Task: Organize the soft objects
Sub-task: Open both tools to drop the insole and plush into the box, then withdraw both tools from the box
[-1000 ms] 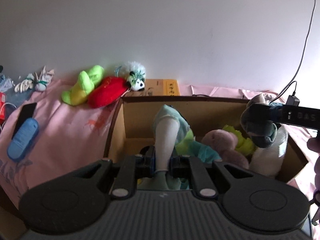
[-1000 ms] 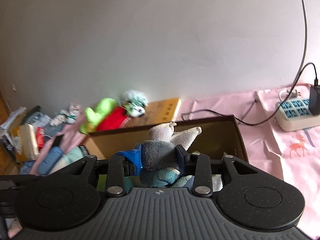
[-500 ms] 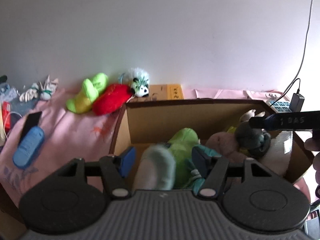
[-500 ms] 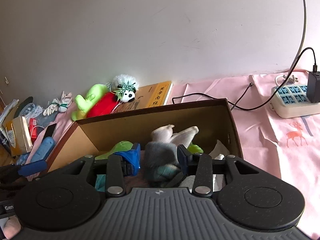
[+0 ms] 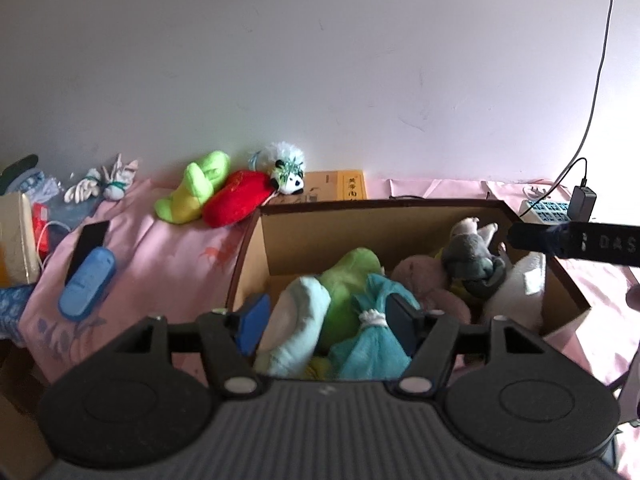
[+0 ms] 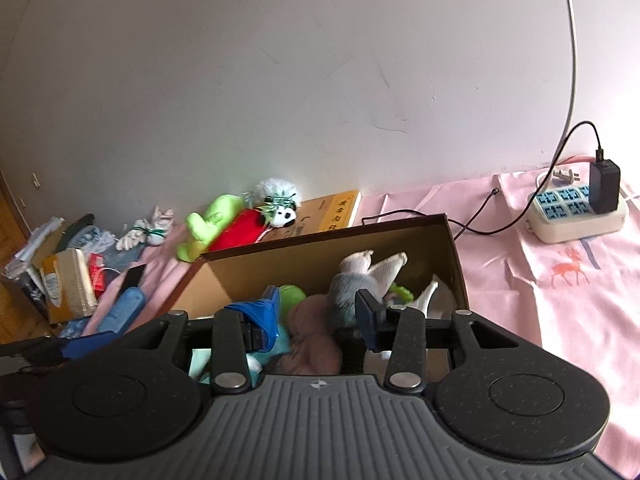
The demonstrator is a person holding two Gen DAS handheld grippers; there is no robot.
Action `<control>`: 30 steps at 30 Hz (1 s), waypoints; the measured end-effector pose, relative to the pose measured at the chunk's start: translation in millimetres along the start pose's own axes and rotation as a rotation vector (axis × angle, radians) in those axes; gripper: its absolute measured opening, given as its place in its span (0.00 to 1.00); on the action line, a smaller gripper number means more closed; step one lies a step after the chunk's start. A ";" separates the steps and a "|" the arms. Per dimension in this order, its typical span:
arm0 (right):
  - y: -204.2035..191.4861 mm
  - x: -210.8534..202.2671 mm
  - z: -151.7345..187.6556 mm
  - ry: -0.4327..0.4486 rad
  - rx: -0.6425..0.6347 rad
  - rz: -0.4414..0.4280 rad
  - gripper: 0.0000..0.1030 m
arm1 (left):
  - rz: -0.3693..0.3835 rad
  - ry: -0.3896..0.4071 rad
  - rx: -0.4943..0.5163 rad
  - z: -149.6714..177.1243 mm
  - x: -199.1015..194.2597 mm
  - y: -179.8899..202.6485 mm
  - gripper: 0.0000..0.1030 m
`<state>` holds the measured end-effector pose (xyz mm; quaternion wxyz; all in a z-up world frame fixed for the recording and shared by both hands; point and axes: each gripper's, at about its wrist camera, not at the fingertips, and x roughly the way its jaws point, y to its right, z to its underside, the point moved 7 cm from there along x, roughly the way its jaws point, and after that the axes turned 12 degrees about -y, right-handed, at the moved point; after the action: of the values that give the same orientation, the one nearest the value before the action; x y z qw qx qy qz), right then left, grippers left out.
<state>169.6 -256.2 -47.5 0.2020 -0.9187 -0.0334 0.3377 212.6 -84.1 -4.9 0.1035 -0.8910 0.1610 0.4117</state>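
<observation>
Pink cloth carries the brown cardboard box, already holding most soft toys beneath both spread, empty grippers, left and right, while the lime-green plush, red plush and panda wait outside.

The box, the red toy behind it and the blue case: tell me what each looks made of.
Box: cardboard, going by its matte brown walls and thin dark edges. Red toy: plush fabric, likely stuffed, given its fuzzy, rounded look. Blue case: probably hard plastic, judging by its smooth, evenly coloured rounded shell, though it could be something else.
</observation>
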 end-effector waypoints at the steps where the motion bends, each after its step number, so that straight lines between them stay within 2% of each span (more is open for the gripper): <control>1: -0.7 -4.3 3.5 0.003 0.004 -0.002 0.25 | -0.003 -0.005 -0.004 2.2 -2.9 1.0 0.66; 11: -3.8 -40.7 39.9 0.025 0.049 0.058 0.25 | -0.063 -0.014 -0.015 28.1 -35.6 12.4 0.68; 18: -3.3 -60.4 63.6 0.027 0.082 0.070 0.25 | -0.110 -0.009 -0.008 46.9 -53.1 23.3 0.69; 30: -2.5 -76.5 97.9 -0.043 0.101 0.100 0.27 | -0.136 -0.059 0.001 76.5 -62.3 39.2 0.69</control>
<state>48.8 -234.9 -67.6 0.2301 -0.9004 0.0251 0.3684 106.5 -83.5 -8.1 0.1366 -0.8872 0.0972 0.4297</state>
